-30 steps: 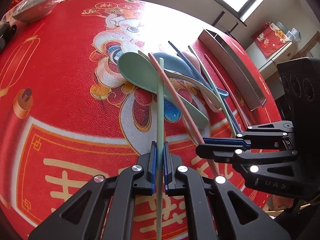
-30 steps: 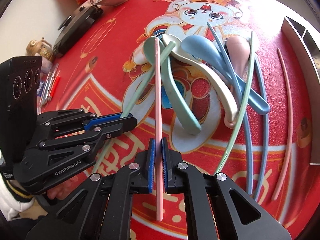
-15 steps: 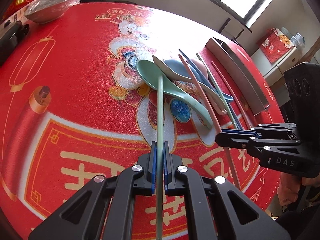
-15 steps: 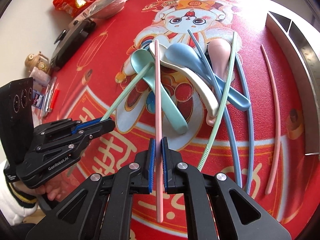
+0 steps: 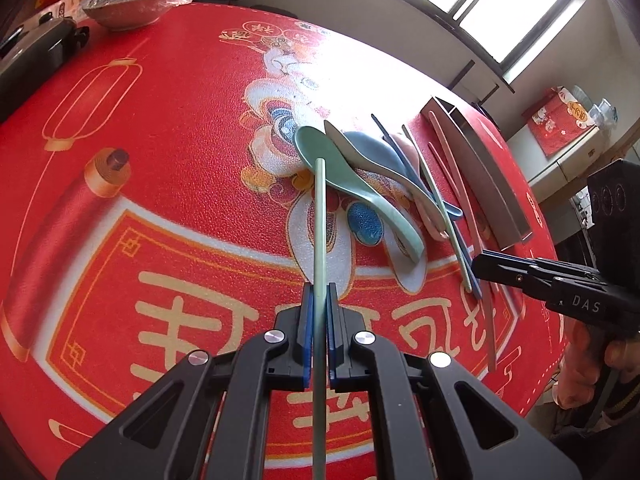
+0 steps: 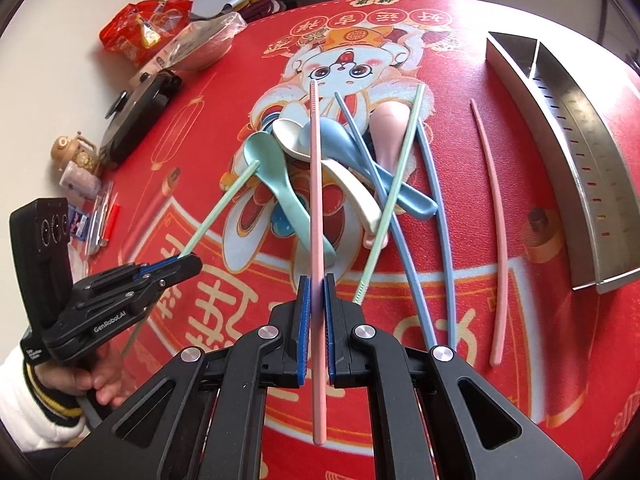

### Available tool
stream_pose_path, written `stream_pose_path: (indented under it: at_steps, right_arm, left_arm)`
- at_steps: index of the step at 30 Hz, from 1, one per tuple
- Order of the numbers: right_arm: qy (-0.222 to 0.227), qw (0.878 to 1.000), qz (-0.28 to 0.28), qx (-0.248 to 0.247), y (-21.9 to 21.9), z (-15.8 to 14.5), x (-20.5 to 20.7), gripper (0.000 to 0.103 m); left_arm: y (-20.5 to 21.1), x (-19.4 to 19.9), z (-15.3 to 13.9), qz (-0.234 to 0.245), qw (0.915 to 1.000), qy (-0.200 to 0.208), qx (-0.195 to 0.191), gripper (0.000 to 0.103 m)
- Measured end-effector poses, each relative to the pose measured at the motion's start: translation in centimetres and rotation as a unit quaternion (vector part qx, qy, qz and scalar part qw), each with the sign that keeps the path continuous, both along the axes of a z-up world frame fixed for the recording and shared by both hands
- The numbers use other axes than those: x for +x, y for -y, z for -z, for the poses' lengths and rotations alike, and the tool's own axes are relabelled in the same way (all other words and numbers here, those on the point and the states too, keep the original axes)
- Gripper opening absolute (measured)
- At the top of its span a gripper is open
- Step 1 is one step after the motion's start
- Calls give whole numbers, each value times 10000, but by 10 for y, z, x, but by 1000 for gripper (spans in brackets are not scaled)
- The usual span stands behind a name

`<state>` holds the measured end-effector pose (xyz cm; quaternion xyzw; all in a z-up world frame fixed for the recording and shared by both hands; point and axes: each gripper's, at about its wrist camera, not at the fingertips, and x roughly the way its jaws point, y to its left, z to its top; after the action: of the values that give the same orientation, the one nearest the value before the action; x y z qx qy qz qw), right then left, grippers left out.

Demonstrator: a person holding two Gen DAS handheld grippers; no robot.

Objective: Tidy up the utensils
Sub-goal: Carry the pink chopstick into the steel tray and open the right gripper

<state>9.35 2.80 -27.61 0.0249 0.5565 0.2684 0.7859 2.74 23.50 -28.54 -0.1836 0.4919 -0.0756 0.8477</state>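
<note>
My left gripper [image 5: 319, 300] is shut on a green chopstick [image 5: 320, 224], held above the red mat and pointing toward the spoon pile. My right gripper [image 6: 315, 294] is shut on a pink chopstick [image 6: 315, 184] lifted over the same pile. The pile holds a green spoon [image 6: 276, 176], a cream spoon [image 6: 344, 176], a blue spoon [image 6: 360, 160] and a pink spoon [image 6: 387, 128], crossed by a second green chopstick [image 6: 394, 188] and two blue chopsticks [image 6: 436, 216]. Another pink chopstick [image 6: 494, 216] lies alone to the right. The left gripper [image 6: 188, 266] shows at lower left in the right wrist view.
A steel divided utensil tray [image 6: 576, 152] stands at the table's right edge. At the far left edge sit a wrapped bowl [image 5: 136, 4], a black case [image 6: 136, 120], snack bags [image 6: 140, 28] and small trinkets [image 6: 76, 160]. A person's hand [image 6: 92, 384] holds the left gripper.
Both grippers have risen and drawn back from the pile with their chopsticks. The green and pink chopsticks have separated, and the pink one has swung right in the left wrist view.
</note>
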Motion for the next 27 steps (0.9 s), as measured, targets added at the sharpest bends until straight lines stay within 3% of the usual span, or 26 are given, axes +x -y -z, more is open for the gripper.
stream_pose_path:
  at_steps: [9,15,22,27]
  right_arm:
    - [148,9993,348,-29,28,-12,2,6]
    - [485,9968,588,-238,61,-34,12,6]
    - [702,9932,765,-526,107,-47,54,6]
    - [747,9925,670,-694,130,-47,93,7]
  left_arm:
    - [-3,-1,-32,-144,9988,471,15,5]
    - [0,4,-51,-248,9972,695,-88,5]
    - [16,8,-65,-408,9957,823,-80,5]
    - [28,8,-73,-819,9932,824,-31,5]
